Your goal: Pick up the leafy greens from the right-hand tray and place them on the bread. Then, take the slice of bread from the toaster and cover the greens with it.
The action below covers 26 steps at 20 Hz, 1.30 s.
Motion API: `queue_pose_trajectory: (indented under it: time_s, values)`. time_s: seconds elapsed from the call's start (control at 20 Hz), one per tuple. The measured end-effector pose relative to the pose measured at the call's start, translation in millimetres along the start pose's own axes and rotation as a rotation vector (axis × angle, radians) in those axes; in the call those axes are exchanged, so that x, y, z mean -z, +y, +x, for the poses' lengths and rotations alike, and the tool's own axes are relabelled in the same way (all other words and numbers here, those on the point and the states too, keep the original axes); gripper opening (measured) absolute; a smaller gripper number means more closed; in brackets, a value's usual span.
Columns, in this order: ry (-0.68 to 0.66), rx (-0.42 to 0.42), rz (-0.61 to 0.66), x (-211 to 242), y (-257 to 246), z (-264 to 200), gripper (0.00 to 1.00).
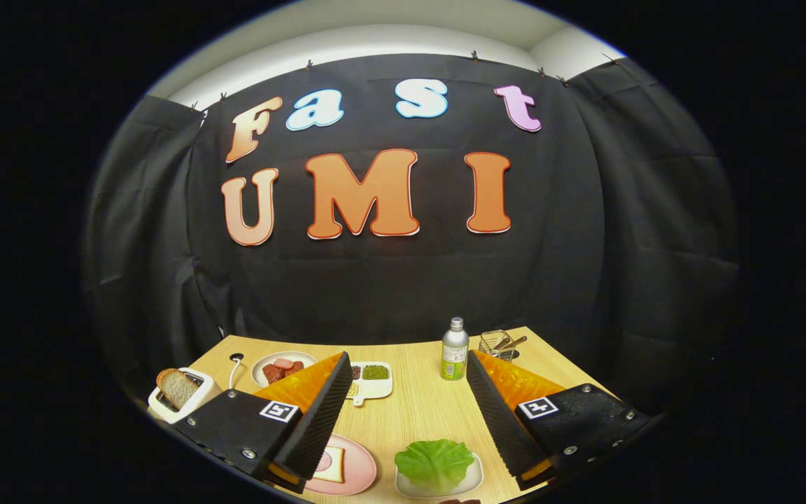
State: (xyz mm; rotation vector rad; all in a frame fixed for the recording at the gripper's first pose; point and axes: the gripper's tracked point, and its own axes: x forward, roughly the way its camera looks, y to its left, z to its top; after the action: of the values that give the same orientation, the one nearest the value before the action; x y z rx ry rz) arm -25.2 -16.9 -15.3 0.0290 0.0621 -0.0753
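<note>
Two spread fingers of the hand-held gripper [403, 392] above leafy greens [435, 463] in tray [474, 477].

A staged recording booth is showing here rather than a real kitchen: black cloth [403, 280] is hanging clipped along a pale wall as a backdrop, and a light wooden table [417, 413] is standing in front of it, dressed with kitchen props. A white toaster [182, 395] is holding a slice of bread [178, 387], small dishes of food are sitting out, and a bottle [455, 350] is standing near a wire basket [496, 344]
</note>
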Motion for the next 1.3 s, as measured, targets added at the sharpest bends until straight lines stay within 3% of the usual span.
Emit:
queue_pose_trajectory:
  time_s: [0.6, 1.3]
  values:
    - [0.048, -0.039, -0.038, 45, 3, -5, 0.98]
    - [0.276, -0.005, -0.059, 174, -35, 19, 0.98]
